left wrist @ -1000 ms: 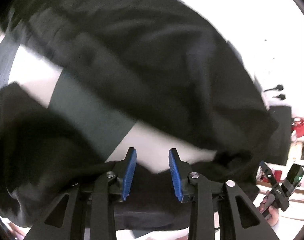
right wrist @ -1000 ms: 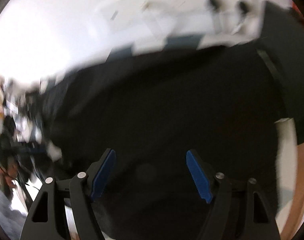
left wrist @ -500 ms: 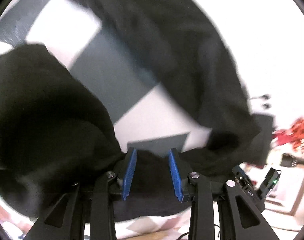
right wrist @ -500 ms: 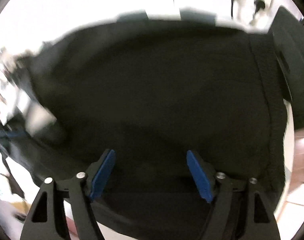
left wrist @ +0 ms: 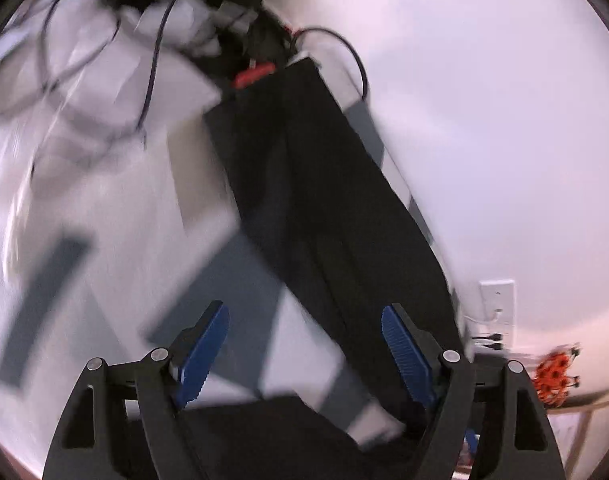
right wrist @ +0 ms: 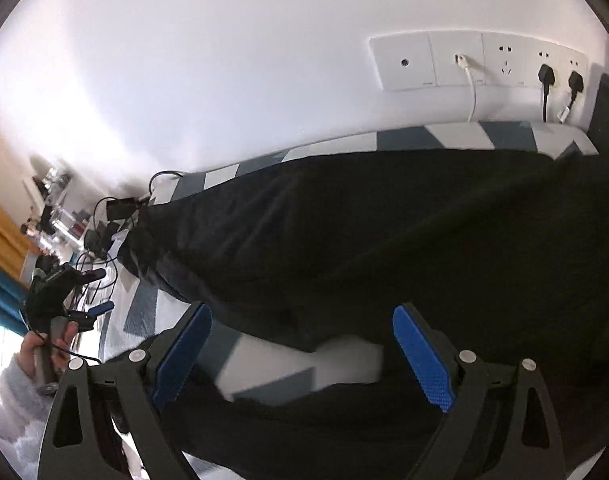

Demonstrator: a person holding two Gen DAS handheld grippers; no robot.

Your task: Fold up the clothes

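Both your grippers, left gripper point(left wrist: 304, 344) and right gripper point(right wrist: 302, 350), are opening their fingers wide, gripping nothing; black garment point(right wrist: 384, 232) lies on the checked cloth point(right wrist: 264, 372).

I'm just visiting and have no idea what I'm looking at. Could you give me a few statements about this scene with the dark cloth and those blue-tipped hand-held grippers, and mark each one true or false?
1. The garment is black. True.
2. It lies on a plain red sheet. False: the cover under it has a grey and white pattern.
3. The left hand-held gripper is clamped shut on the cloth. False: its jaws are opening and nothing is pinched between the pads.
4. The right hand-held gripper has its blue pads standing wide apart. True.
5. Black plugs sit in the wall sockets behind the bed. True.
6. No person shows in either view. False: a hand holding the other gripper's handle shows in the right wrist view.
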